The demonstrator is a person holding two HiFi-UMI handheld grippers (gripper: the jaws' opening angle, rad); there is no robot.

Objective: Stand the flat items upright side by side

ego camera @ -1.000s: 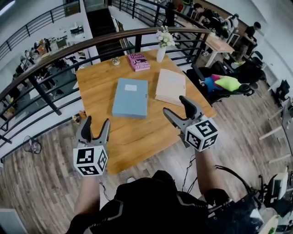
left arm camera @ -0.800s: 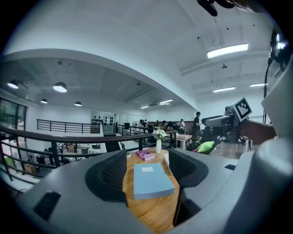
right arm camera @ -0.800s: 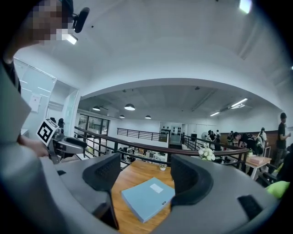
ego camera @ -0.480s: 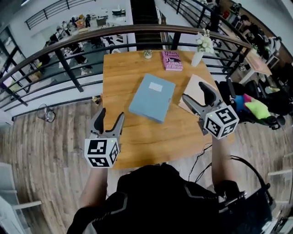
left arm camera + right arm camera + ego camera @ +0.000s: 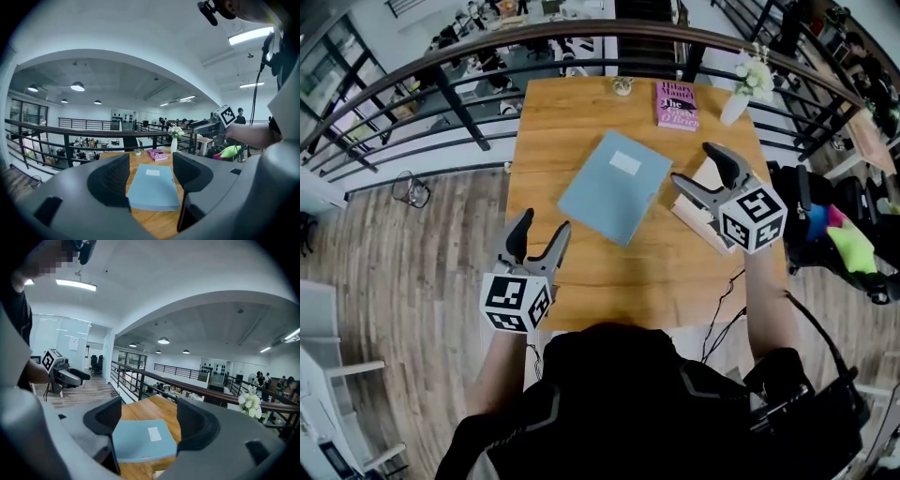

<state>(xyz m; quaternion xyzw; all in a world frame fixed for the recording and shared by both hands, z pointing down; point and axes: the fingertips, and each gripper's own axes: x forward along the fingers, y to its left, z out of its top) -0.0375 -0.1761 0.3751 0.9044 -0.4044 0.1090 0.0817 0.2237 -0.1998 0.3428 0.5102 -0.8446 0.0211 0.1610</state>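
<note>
Three flat items lie on the wooden table (image 5: 581, 272): a light blue folder (image 5: 614, 186) in the middle, a beige folder (image 5: 695, 215) to its right, a pink book (image 5: 677, 104) at the far edge. My left gripper (image 5: 542, 227) hovers open over the table's near left corner, pointing at the blue folder (image 5: 152, 187). My right gripper (image 5: 694, 164) hangs above the beige folder and hides much of it. Its jaws have just been opening, with nothing between them. The blue folder (image 5: 143, 441) shows beyond them in the right gripper view.
A white vase of flowers (image 5: 741, 94) and a small pot (image 5: 623, 86) stand at the table's far edge, right against a dark railing (image 5: 478, 56). A chair with bright cushions (image 5: 844, 239) is to the right. Wooden floor lies to the left.
Both grippers came in toward the table. The left one now reaches its near left corner, and the right one moved from the front right edge to above the beige folder.
</note>
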